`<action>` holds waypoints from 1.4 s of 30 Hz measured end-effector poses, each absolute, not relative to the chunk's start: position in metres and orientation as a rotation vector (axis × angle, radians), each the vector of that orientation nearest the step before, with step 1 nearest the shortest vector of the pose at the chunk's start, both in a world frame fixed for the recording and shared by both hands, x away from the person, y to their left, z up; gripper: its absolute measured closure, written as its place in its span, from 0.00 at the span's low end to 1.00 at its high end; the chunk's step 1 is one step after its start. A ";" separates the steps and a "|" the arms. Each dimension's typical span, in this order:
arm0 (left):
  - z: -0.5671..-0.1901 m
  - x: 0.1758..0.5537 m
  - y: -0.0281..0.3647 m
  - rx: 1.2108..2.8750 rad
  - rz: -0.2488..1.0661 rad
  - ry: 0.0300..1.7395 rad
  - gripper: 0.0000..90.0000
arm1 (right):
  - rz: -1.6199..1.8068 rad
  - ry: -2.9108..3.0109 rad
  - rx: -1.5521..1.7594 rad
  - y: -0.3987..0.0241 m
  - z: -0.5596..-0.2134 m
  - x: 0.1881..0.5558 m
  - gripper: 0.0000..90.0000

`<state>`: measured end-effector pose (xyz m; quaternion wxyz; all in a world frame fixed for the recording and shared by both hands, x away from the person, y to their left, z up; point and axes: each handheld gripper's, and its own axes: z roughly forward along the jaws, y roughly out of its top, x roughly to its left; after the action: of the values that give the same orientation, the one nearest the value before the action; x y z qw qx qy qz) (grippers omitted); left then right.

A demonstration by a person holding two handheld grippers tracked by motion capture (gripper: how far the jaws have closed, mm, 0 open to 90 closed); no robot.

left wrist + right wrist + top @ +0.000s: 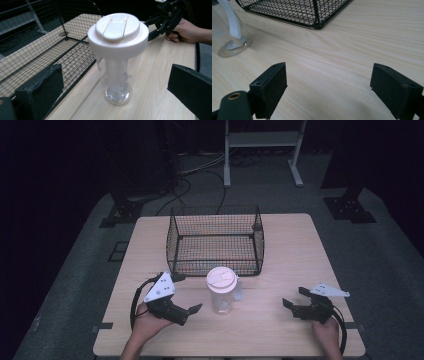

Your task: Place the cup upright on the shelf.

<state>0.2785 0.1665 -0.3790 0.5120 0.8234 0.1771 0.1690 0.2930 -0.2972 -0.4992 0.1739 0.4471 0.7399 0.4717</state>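
Both tongs are released: left tongs (pixel 189 300) at the bottle's (pixel 221 291) 9 o'clock, right tongs (pixel 296 302) at 3. Tall and top-heavy, it may tip against the basket (pixel 215 240) if nudged.

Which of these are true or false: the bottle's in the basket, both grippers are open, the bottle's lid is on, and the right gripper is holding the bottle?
1. The bottle is inside the wire basket. False: it stands on the table in front of the basket.
2. The left gripper and right gripper are open. True.
3. The bottle's white lid is on. True.
4. The right gripper holds the bottle. False: it is empty, apart from the bottle.
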 end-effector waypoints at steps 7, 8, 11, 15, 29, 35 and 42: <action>-0.377 0.286 0.153 2.019 0.342 0.412 0.00 | 1.337 2.102 1.266 -0.297 -0.499 0.293 0.14; -0.377 0.287 0.151 2.026 0.329 0.409 0.00 | 1.335 2.106 1.263 -0.297 -0.499 0.293 0.14; -0.376 0.289 0.144 2.054 0.310 0.399 0.00 | 1.335 2.109 1.257 -0.296 -0.499 0.293 0.14; -0.374 0.293 0.136 2.080 0.294 0.387 0.00 | 1.335 2.111 1.256 -0.296 -0.499 0.293 0.14; -0.378 0.313 0.119 2.138 0.233 0.405 0.00 | 1.335 2.117 1.251 -0.296 -0.499 0.293 0.14; -0.381 0.322 0.116 2.152 0.190 0.420 0.00 | 1.334 2.118 1.247 -0.295 -0.499 0.293 0.14; -0.381 0.326 0.108 2.167 0.194 0.421 0.00 | 1.338 2.118 1.252 -0.296 -0.499 0.294 0.14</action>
<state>0.3259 0.1076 -0.3808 0.4466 0.8749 0.1700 0.0785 0.2935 -0.2958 -0.4992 0.1696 0.4404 0.7453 0.4709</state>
